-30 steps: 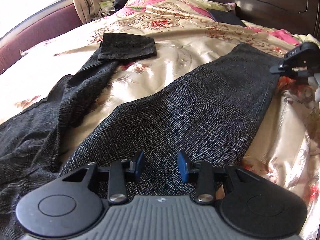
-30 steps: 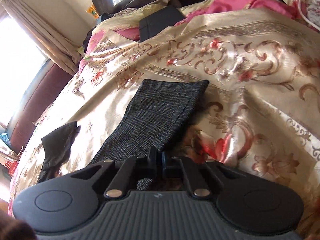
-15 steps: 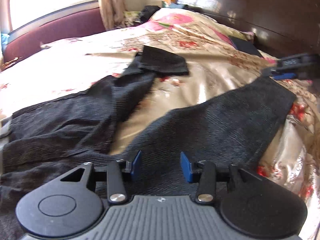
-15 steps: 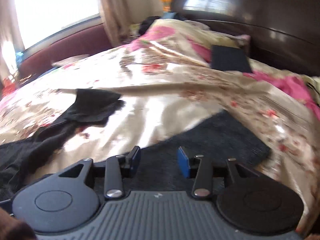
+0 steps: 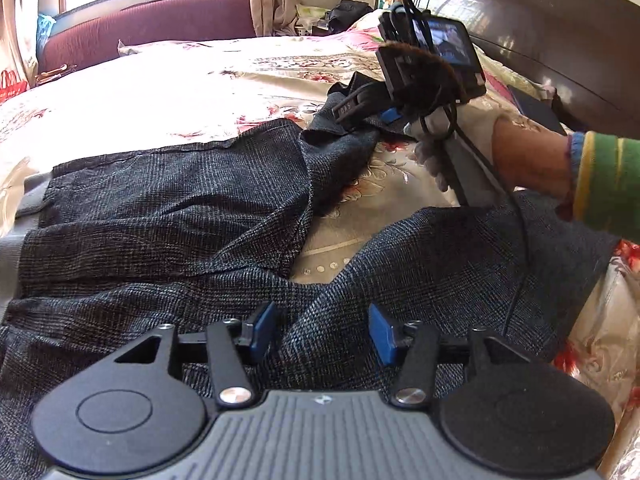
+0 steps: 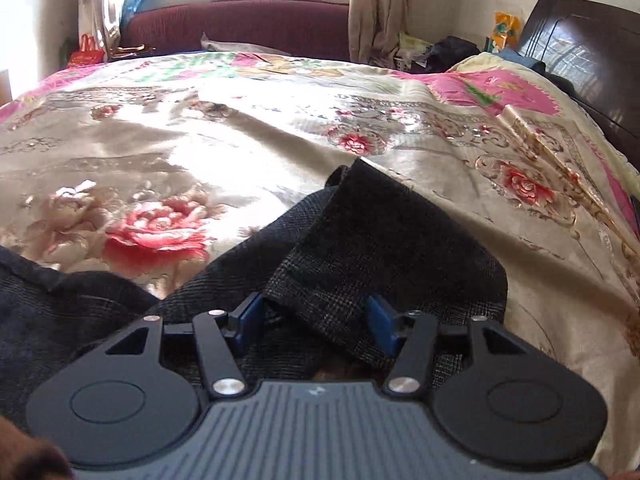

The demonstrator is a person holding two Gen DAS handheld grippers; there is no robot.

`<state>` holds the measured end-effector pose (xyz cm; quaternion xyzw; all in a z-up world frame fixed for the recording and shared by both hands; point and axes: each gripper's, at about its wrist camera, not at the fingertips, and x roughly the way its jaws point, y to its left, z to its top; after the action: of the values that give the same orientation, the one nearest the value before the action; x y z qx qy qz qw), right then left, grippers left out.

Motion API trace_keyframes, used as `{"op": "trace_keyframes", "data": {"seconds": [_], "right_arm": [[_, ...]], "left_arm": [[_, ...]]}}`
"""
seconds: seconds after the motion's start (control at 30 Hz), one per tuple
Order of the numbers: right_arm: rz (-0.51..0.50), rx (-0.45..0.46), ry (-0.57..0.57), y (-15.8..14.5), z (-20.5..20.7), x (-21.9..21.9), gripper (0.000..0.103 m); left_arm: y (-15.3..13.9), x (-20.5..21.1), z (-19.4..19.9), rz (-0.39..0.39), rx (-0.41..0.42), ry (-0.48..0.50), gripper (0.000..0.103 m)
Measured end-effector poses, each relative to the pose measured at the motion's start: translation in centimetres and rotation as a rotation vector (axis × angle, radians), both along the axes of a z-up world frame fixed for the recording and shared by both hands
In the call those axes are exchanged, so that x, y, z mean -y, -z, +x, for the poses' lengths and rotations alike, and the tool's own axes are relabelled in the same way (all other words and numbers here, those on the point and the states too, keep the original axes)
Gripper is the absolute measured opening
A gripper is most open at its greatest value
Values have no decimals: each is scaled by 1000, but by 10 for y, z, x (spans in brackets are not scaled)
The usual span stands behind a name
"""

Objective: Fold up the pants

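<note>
Dark grey checked pants (image 5: 168,216) lie spread on the floral bedspread (image 5: 168,92), waistband at the left, two legs running right. My left gripper (image 5: 322,334) is open and empty, low over the crotch area. My right gripper (image 6: 316,322) is open, its jaws on either side of the folded hem of the far leg (image 6: 384,248), not closed on it. It also shows in the left wrist view (image 5: 370,114), at the far leg's end.
A dark wooden headboard (image 5: 560,40) stands at the right. A maroon sofa (image 6: 240,28) and curtains (image 6: 376,8) line the wall under the window. A dark flat object (image 5: 536,106) lies by the headboard. Clutter sits in the far corner (image 6: 440,50).
My right gripper opened, let go of the near leg's end and moved across to the far leg's hem. My left gripper swung left towards the waist and stayed open.
</note>
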<state>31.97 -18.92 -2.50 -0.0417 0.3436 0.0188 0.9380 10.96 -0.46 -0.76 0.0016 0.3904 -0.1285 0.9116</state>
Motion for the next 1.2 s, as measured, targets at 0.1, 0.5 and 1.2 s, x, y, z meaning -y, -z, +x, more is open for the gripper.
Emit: {"op": "trace_keyframes", "data": {"seconds": [0.1, 0.5, 1.2], "right_arm": [[121, -6, 27, -8, -5, 30, 9], [127, 168, 410, -112, -73, 231, 6], [-3, 26, 114, -101, -72, 165, 45]], "left_arm": [[-1, 2, 4, -3, -6, -2, 65], [-17, 37, 10, 31, 58, 92, 65], [-39, -20, 18, 87, 132, 42, 67]]}}
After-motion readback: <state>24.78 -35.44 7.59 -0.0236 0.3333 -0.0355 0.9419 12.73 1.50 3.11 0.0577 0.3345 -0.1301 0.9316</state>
